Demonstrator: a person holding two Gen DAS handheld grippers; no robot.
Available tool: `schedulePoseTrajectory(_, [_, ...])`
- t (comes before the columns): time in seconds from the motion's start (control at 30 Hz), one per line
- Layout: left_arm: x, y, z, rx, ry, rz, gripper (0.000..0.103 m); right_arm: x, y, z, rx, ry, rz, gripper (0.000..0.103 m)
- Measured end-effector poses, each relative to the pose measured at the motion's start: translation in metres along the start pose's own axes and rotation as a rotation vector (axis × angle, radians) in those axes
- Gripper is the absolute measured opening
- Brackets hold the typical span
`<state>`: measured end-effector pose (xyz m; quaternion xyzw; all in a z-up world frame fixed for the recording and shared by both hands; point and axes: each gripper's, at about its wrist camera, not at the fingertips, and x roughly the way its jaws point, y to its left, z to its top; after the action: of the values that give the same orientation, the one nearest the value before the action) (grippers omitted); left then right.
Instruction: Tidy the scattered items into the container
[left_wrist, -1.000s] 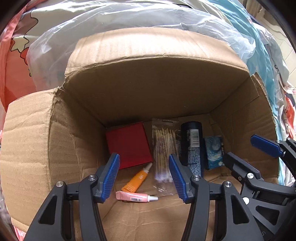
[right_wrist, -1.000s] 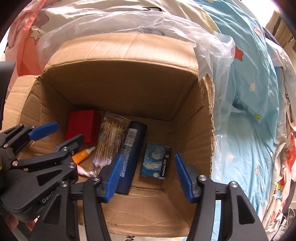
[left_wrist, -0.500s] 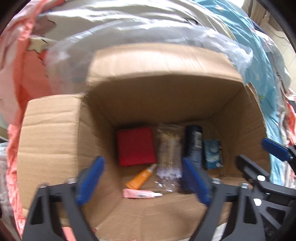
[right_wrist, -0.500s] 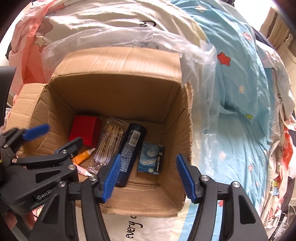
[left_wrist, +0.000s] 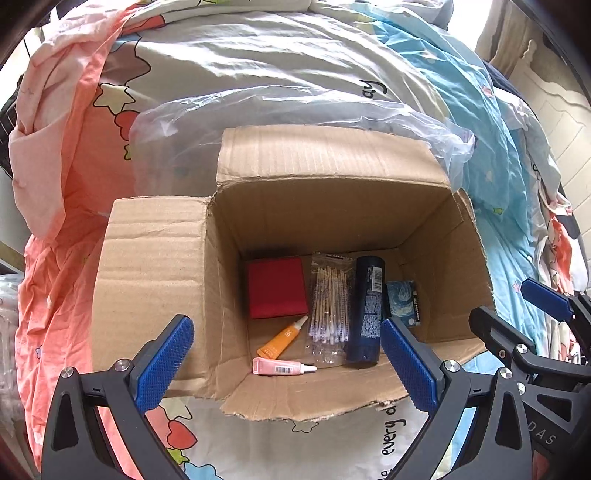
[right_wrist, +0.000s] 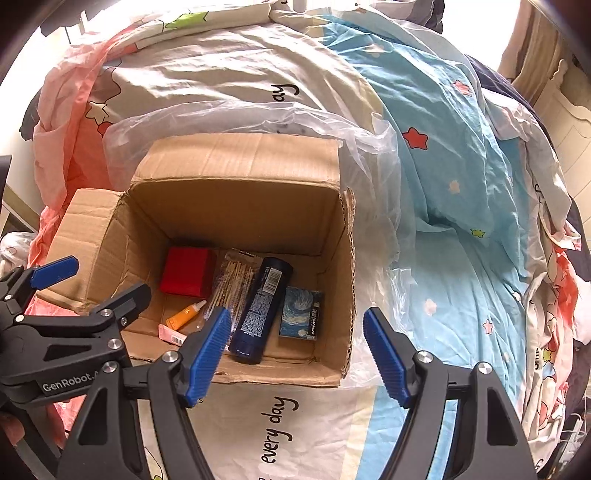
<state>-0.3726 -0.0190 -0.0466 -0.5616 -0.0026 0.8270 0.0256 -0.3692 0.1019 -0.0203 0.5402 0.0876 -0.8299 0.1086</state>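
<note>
We are holding both tongs above the cardboard box (left_wrist: 155, 258), which is sitting on the bed (right_wrist: 461, 184) with its flaps open. Our left tongs (left_wrist: 286, 360) have just been opening and are standing spread wide with nothing between the pads; our right tongs (right_wrist: 297, 356) have just been opening too, less wide, and are equally empty.

Everything we can make out is already lying on the box floor, below and ahead of us: the red box (left_wrist: 277, 288) at the left, the packet of cotton swabs (left_wrist: 330, 306), the dark blue bottle (right_wrist: 260, 308) and the little painted carton (right_wrist: 301, 314) towards the right wall, with the orange tube (left_wrist: 282, 338) and the pink tube (left_wrist: 282, 368) nearest us. The bottle's long axis is running away from us, roughly along our line of sight.

No loose item is showing on the bedding around the box, so we are judging the tidying close to done. The left tongs are the nearer to the tubes, the right to the carton.
</note>
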Motion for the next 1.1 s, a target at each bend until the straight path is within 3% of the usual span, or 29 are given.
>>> schedulePoseTrajectory(0.37, [-0.022, 0.003, -0.028, 0.041, 0.013, 0.006, 0.103, -0.022, -0.007, -0.031, 0.002, -0.004, -0.017, 0.07])
schedulePoseTrajectory(0.63, [-0.032, 0.004, -0.074, 0.126, 0.036, 0.036, 0.103, -0.033, -0.007, -0.062, -0.02, 0.015, -0.004, 0.07])
schedulePoseTrajectory(1.1, [-0.055, -0.008, -0.132, 0.202, 0.058, 0.002, 0.103, -0.055, 0.007, -0.128, -0.119, 0.016, 0.011, 0.07])
